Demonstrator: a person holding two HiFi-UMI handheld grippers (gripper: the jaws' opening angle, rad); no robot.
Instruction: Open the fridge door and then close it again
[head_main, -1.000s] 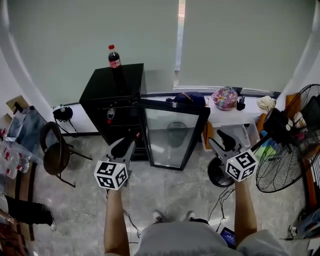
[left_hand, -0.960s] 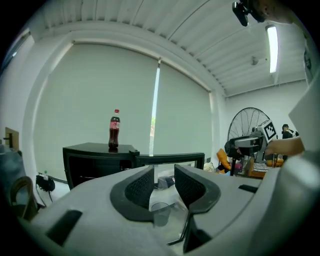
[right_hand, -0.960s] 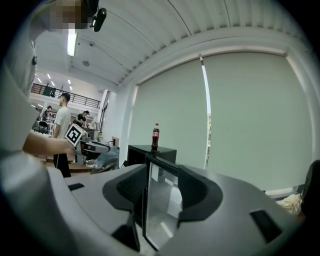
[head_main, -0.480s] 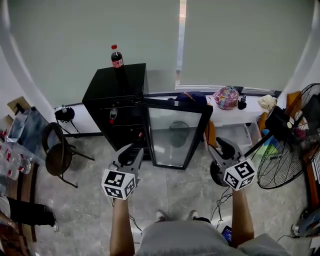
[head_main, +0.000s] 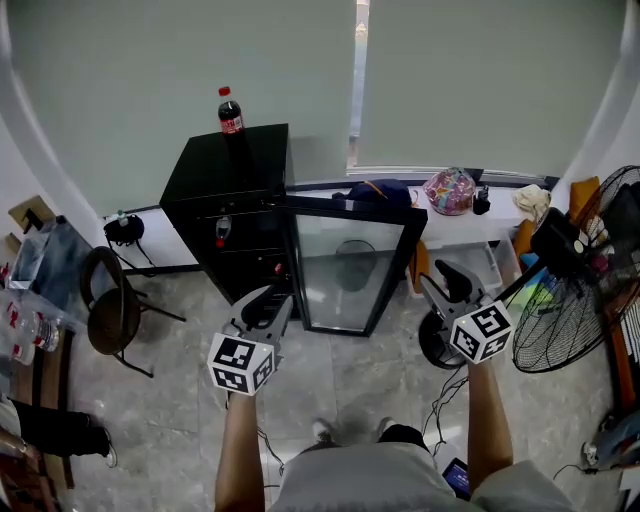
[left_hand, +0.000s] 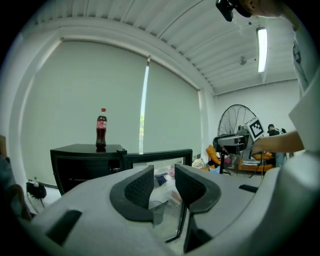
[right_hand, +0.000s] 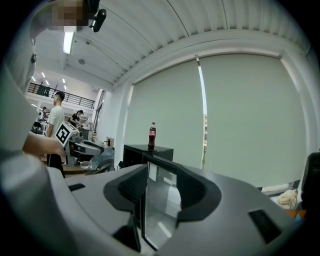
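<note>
A black mini fridge (head_main: 222, 190) stands against the wall, and its glass door (head_main: 350, 268) is swung open to the right. A cola bottle (head_main: 229, 111) stands on top of it. My left gripper (head_main: 272, 302) hovers in front of the fridge's open front, open, with nothing between its pads. My right gripper (head_main: 441, 276) hangs to the right of the door's free edge, also open and holding nothing. In the right gripper view (right_hand: 162, 180) the door's edge (right_hand: 145, 200) shows far off through the gap. The left gripper view (left_hand: 164, 175) looks at the door (left_hand: 159, 161) and the fridge (left_hand: 82, 161).
A chair (head_main: 112, 308) stands left of the fridge. A low white shelf (head_main: 465, 232) with bags on it runs behind the door. A large floor fan (head_main: 580, 285) is at the right. Cables lie on the tiled floor (head_main: 340, 385) near my feet.
My left gripper has drifted slightly right, toward the open door. The right gripper and the door stand as before.
</note>
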